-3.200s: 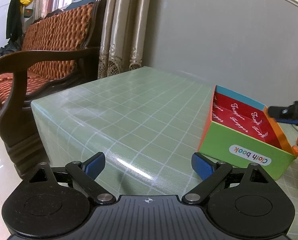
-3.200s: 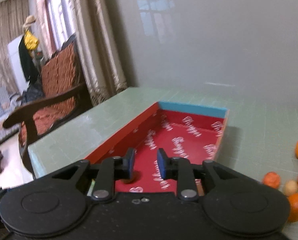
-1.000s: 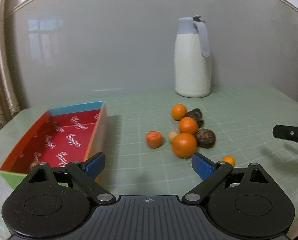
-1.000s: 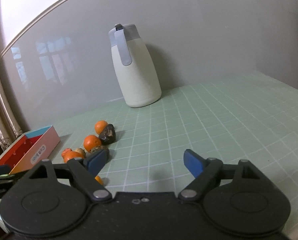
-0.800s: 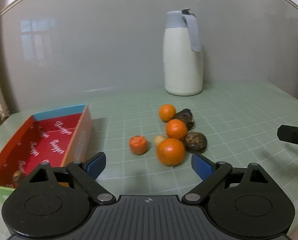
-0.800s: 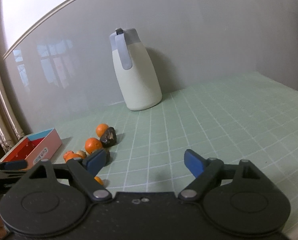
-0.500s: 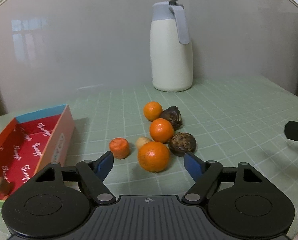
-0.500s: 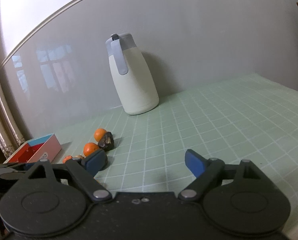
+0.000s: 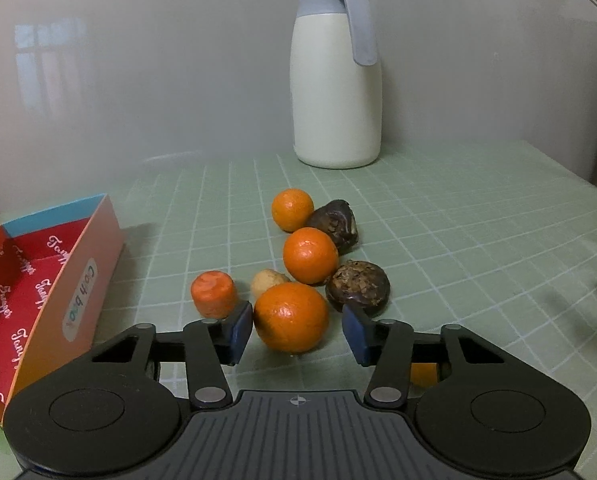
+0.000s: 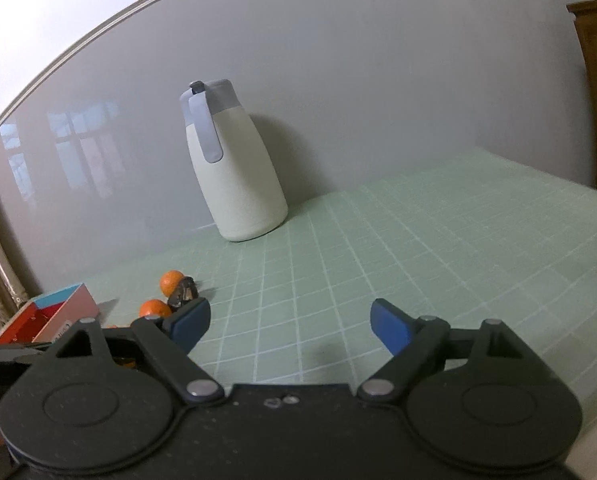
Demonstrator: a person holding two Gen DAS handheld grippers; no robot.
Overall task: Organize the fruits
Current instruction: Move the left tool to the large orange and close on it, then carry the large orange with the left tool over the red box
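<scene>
Several fruits lie in a pile on the green checked table. The nearest orange point(image 9: 290, 316) sits between the blue pads of my left gripper point(image 9: 297, 330), whose jaws are closing; the left pad is at its skin, the right pad stands a little off. Behind it lie two more oranges point(image 9: 310, 255), two dark wrinkled fruits point(image 9: 357, 288), a small beige fruit point(image 9: 267, 282) and an orange stub point(image 9: 213, 294). The colourful red-lined box point(image 9: 80, 280) stands at the left. My right gripper point(image 10: 290, 324) is open over bare table with nothing between its fingers.
A cream jug with a grey lid point(image 9: 334, 80) stands against the grey wall behind the fruit. A small orange point(image 9: 422, 374) lies half hidden under the left gripper's right finger. A wooden chair point(image 10: 594, 80) shows at the right edge.
The left gripper has come in close to the fruit pile and its jaws have narrowed around the nearest orange. The right gripper has stayed open in nearly the same place.
</scene>
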